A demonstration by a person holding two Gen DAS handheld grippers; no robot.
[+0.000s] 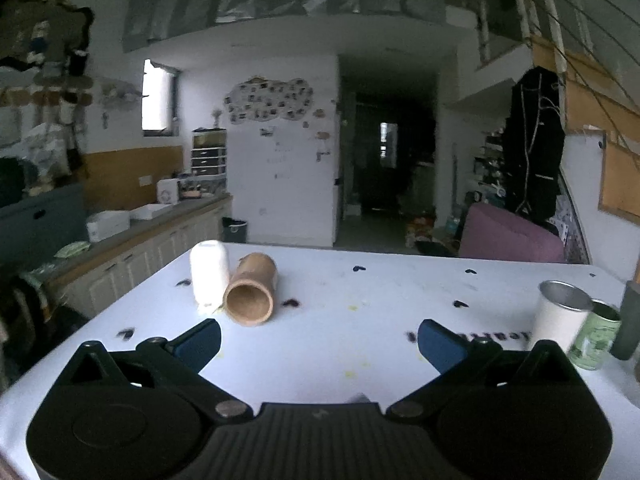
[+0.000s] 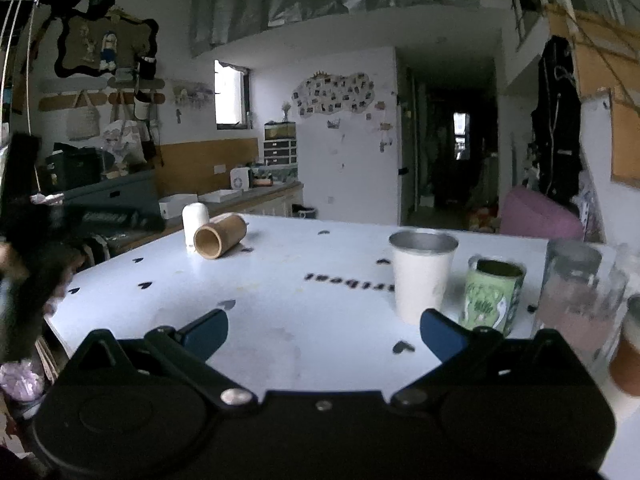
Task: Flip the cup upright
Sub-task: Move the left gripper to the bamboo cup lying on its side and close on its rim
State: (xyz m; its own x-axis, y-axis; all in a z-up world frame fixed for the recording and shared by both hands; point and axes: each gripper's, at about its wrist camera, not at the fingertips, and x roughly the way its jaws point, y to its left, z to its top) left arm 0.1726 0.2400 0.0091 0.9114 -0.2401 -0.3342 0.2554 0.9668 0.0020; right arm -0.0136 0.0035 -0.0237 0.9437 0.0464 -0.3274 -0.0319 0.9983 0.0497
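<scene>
A tan bamboo-like cup (image 1: 251, 293) lies on its side on the white table (image 1: 360, 360), mouth toward me; it also shows in the right wrist view (image 2: 219, 236). A white cup (image 1: 209, 279) stands mouth-down beside it on the left, touching it; it shows in the right wrist view too (image 2: 195, 226). My left gripper (image 1: 318, 342) is open and empty, short of the lying cup. My right gripper (image 2: 324, 336) is open and empty, near the upright cups.
Upright at the right stand a white metal-rimmed cup (image 2: 422, 276), a green printed can (image 2: 494, 296), a clear glass (image 2: 580, 300) and a brown cup (image 2: 628, 356). The white cup (image 1: 560, 316) and the can (image 1: 596, 338) also show in the left wrist view. A counter (image 1: 132, 232) runs along the left.
</scene>
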